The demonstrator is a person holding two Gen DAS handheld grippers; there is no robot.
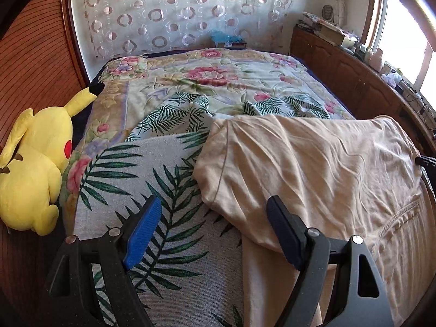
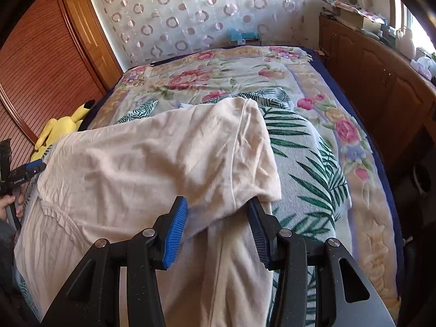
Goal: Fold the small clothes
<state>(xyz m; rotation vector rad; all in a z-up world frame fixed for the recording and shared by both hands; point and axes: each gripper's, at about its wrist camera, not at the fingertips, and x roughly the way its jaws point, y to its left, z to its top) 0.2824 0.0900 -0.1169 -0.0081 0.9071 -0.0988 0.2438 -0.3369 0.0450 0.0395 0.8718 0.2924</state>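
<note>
A cream-coloured garment lies folded over on a palm-leaf towel on the bed. In the left wrist view my left gripper is open, its blue-padded fingers just above the garment's near left fold, holding nothing. In the right wrist view the same garment lies wrinkled across the towel. My right gripper is open, its jaws on either side of the garment's near right corner, not closed on it. The left gripper shows at the far left.
A floral blanket covers the bed. A yellow plush toy lies at the bed's left edge. Wooden cabinets with clutter run along the right, a slatted wooden door on the left, a curtain behind.
</note>
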